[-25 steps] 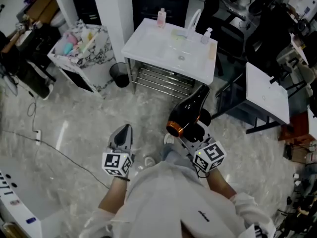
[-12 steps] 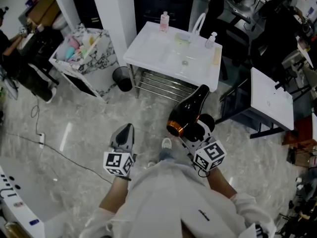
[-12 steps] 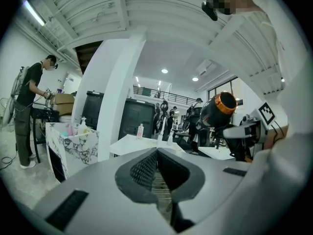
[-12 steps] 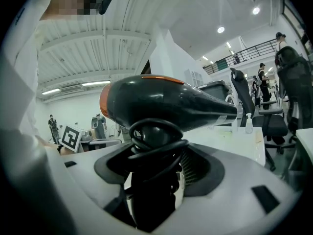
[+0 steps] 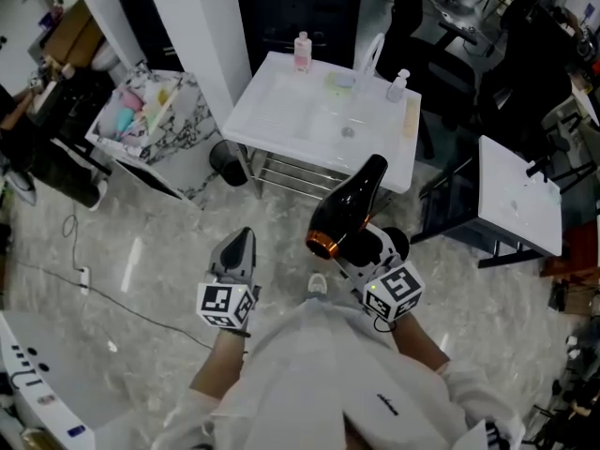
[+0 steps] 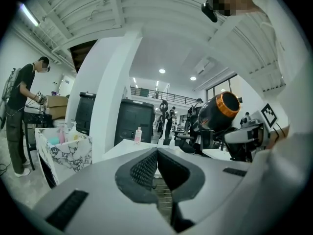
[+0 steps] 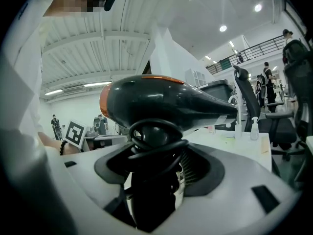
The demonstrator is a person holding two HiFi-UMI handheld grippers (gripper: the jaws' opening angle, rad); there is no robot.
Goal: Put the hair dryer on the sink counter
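Right gripper [image 5: 373, 251] clamped on hair dryer [image 5: 345, 209] handle; its own view shows cord [image 7: 156, 143] looped at jaws. Left gripper [image 6: 157, 153] jaws together, empty. Sink counter [image 5: 281, 111] ahead in head view

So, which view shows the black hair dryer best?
The head view: the black hair dryer with the orange ring shows from nozzle to ring. The right gripper view is too close; the left gripper view shows mainly its ringed rear.

White sink counter [image 5: 272, 106] with pink bottle [image 5: 302, 51]
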